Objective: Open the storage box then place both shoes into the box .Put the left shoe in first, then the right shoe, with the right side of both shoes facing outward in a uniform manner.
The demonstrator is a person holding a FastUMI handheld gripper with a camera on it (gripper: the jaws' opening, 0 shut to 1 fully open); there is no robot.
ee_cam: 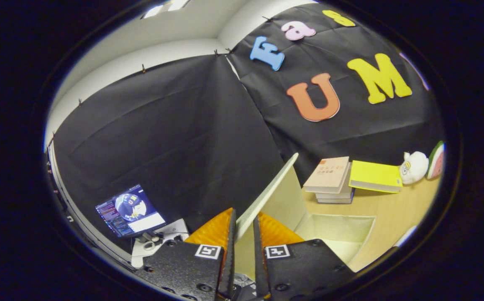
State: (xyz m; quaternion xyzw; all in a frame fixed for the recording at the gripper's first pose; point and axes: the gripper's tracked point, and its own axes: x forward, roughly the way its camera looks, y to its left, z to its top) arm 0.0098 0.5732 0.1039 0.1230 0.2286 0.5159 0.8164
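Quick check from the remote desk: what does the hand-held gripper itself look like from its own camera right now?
The hand-held gripper has two narrow upright fingers on dark, textured, angular plates fixed with screws. Each plate carries a small square black-and-white tag near the finger.

We counted one storage box (334, 230) with one raised lid (267, 192), four books (346, 177) on the desk (396, 209), two plush toys (421, 166), one laptop (129, 211), and one tool (244, 225) whose two fingers pinched the lid.
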